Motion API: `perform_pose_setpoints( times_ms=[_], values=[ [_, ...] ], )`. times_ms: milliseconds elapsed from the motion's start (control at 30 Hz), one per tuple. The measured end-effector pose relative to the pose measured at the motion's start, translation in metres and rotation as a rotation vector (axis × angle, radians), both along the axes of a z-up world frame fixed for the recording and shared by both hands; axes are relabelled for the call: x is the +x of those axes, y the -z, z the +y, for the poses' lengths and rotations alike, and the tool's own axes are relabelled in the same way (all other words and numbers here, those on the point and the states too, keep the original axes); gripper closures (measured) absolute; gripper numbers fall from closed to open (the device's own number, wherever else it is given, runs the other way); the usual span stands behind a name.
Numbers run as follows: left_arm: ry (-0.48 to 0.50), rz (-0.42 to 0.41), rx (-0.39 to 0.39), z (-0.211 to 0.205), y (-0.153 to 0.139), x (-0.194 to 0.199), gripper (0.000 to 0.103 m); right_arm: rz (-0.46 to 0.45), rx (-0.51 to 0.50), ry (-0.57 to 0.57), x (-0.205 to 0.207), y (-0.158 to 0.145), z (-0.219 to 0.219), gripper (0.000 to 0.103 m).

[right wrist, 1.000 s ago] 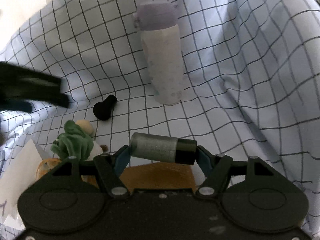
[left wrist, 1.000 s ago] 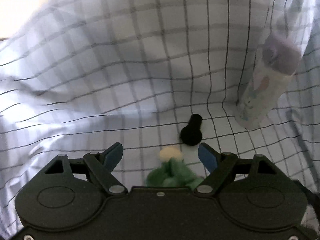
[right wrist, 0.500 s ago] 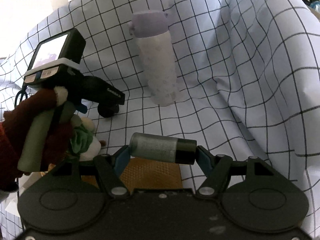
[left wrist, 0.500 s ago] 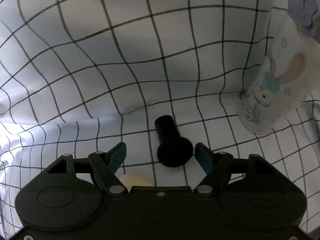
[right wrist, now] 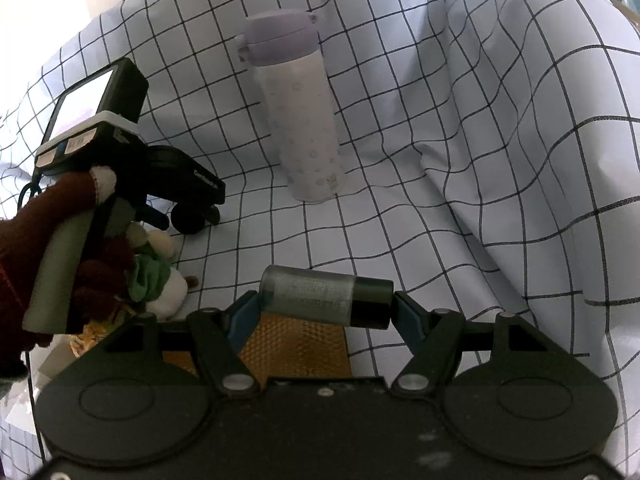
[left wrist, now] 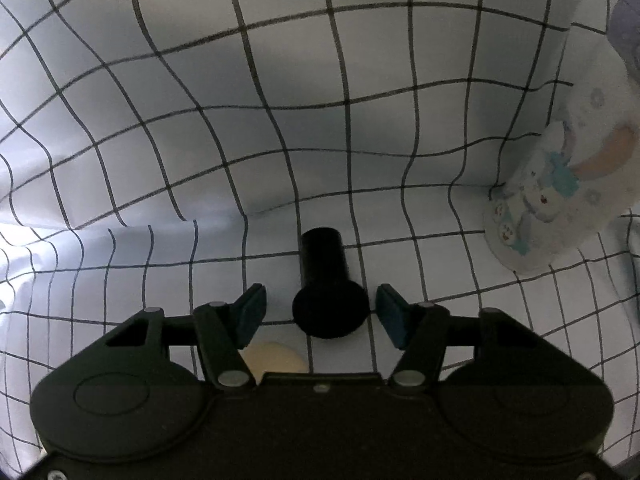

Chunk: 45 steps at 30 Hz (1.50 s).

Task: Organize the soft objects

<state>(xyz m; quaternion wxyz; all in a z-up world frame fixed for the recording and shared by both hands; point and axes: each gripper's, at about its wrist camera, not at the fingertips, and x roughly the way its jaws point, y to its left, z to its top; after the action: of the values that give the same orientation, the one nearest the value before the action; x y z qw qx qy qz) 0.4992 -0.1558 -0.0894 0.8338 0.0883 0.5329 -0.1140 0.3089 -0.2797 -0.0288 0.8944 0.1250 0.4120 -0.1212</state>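
The right gripper clamps a grey-and-black cylinder crosswise above checked cloth. A lilac-capped bottle stands behind; the left gripper straddles a black peg.

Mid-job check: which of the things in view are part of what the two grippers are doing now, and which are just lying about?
In the job:
- black peg, between the closing left gripper, pads not yet on it
- grey and black cylinder, clamped in the right gripper
- green plush toy, a soft thing

Lying about:
- lilac bottle, upright
- checked cloth
- orange mat
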Motion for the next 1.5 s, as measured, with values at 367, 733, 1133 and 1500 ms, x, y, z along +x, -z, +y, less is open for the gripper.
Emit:
perform_pose_setpoints(
  times_ms=[367, 733, 1133, 1500],
  values=[
    [-0.018, -0.03, -0.058, 0.024, -0.031, -0.001, 0.066, 0.017, -0.022, -0.021, 0.015, -0.002, 0.005, 0.032],
    [-0.156, -0.124, -0.1, 0.146, -0.09, -0.019, 0.066, 0.029, -0.046, -0.121, 0.093, -0.011, 0.036, 0.032],
    [-0.336, -0.192, 0.026, 0.27, -0.085, -0.078, 0.066, 0.021, -0.081, -0.336, 0.169, -0.017, 0.148, 0.032],
    [-0.417, -0.227, 0.013, 0.303, -0.072, -0.148, 0.066, 0.034, -0.091, -0.583, 0.16, -0.005, 0.272, 0.032]
  ],
)
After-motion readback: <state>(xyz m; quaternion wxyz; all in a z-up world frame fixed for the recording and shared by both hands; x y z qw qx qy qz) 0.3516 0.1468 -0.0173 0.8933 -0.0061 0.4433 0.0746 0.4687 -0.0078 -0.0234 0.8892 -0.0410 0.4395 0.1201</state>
